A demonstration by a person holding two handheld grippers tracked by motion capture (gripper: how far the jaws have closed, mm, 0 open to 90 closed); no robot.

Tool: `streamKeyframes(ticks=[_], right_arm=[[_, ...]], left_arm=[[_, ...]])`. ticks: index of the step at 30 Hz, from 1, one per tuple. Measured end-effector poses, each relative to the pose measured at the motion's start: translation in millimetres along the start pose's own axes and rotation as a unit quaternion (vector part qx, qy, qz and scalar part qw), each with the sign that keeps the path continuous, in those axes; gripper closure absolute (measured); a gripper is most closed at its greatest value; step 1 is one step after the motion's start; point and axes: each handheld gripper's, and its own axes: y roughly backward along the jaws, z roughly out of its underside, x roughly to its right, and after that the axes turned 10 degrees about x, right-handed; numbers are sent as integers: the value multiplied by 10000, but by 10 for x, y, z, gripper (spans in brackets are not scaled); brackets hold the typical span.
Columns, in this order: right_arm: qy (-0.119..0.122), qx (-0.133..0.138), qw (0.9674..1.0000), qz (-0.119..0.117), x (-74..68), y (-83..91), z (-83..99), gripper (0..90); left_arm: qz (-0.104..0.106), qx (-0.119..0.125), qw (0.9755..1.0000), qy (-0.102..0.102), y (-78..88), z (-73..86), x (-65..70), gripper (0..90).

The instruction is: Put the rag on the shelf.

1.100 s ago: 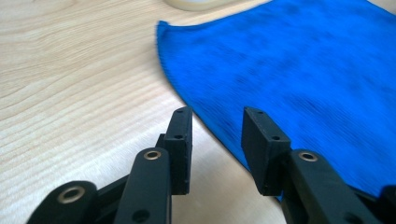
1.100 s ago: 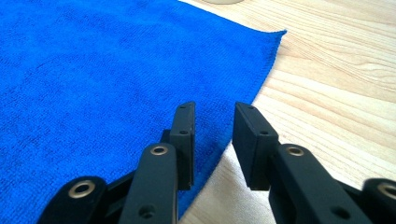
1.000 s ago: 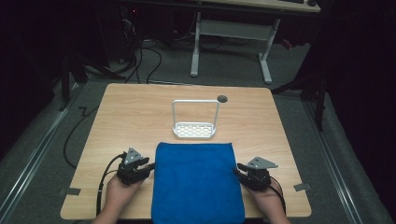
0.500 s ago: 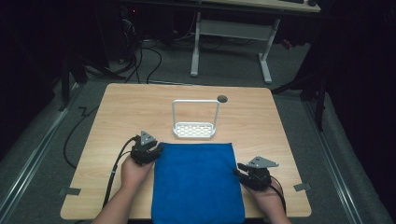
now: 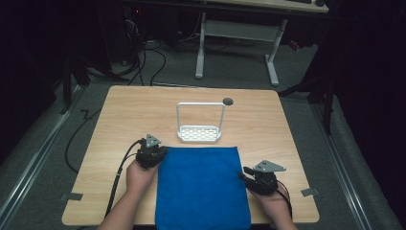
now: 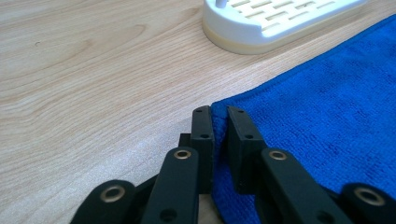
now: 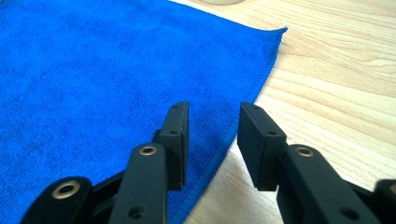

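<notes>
Towel (image 6: pixel 327 121) corner pinched between left gripper (image 6: pixel 219 126) fingers (image 6: pixel 203 140).

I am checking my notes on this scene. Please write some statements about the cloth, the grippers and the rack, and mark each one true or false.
1. The left gripper pinches a corner of the blue cloth. True; its fingers have just been closing on it.
2. The right gripper is clamped on the cloth. False; its fingers stand apart over the cloth's edge.
3. The white rack stands on the cloth. False; it stands on the table, just beyond the far edge.
4. The cloth lies flat. True.
</notes>
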Motion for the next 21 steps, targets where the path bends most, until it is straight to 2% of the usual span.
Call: streamKeyframes(ticks=[4, 11, 17, 18, 21], right_arm=[[-84, 77, 9999, 32, -20, -34, -7, 585], [-252, 102, 9995, 189, -10, -159, -77, 533], [-338, -48, 9984, 460, 104, -349, -251, 531], [-409, -159, 9977, 512, 157, -440, -296, 528], [-450, -184, 9971, 581, 209, -516, -328, 528]], left_arm=[[90, 146, 9998, 75, 37, 13, -14, 841], [158, 120, 9997, 142, 37, 14, -28, 841], [206, 106, 9996, 184, 32, 14, -34, 839], [192, 103, 9995, 206, 30, 14, -38, 834], [194, 103, 9995, 212, 28, 14, -39, 831]])
